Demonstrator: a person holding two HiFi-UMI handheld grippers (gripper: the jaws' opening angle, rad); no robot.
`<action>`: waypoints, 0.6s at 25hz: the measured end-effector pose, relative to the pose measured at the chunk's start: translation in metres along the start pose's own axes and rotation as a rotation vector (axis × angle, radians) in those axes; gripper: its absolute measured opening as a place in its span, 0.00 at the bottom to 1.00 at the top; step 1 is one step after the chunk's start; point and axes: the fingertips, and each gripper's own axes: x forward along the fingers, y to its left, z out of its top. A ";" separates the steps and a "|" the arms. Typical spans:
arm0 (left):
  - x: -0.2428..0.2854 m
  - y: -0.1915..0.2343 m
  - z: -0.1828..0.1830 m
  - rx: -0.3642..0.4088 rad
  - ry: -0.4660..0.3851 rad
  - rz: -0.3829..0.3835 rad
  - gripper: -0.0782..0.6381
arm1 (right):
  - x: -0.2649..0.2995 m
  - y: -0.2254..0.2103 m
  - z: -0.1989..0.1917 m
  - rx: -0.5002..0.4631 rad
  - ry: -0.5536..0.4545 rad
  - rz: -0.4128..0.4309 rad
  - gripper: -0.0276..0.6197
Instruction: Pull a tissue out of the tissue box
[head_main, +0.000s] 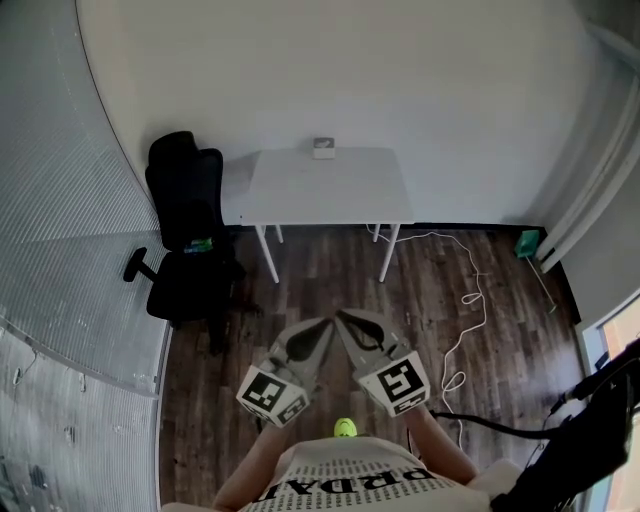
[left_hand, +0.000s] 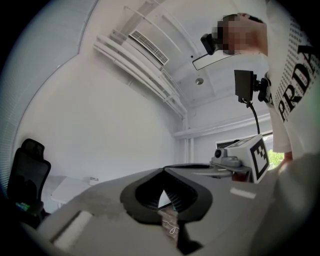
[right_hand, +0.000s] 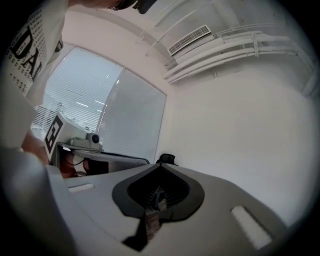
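Far ahead in the head view, a small tissue box (head_main: 322, 148) sits at the back edge of a white table (head_main: 330, 190) against the wall. Both grippers are held close to my body over the wood floor, well short of the table. My left gripper (head_main: 322, 326) and right gripper (head_main: 346, 319) angle towards each other, tips almost meeting. Each is shut with nothing between its jaws. In the left gripper view the gripper (left_hand: 163, 169) points level, with the table (left_hand: 67, 189) and the box (left_hand: 93, 179) small at the lower left. The right gripper (right_hand: 161, 165) faces a bare wall.
A black office chair (head_main: 188, 235) stands left of the table, next to a blind-covered window wall. A white cable (head_main: 470, 300) trails over the floor at the right, past a green object (head_main: 528, 243). Dark equipment (head_main: 590, 425) fills the lower right corner.
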 end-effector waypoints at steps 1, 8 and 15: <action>0.004 0.000 0.000 0.002 0.000 0.003 0.10 | 0.000 -0.004 -0.001 0.000 0.000 0.002 0.05; 0.027 0.001 -0.009 0.003 -0.006 0.019 0.10 | -0.004 -0.023 -0.013 -0.002 0.000 0.023 0.05; 0.041 0.004 -0.015 -0.002 0.008 0.018 0.10 | -0.002 -0.037 -0.021 0.011 0.003 0.023 0.05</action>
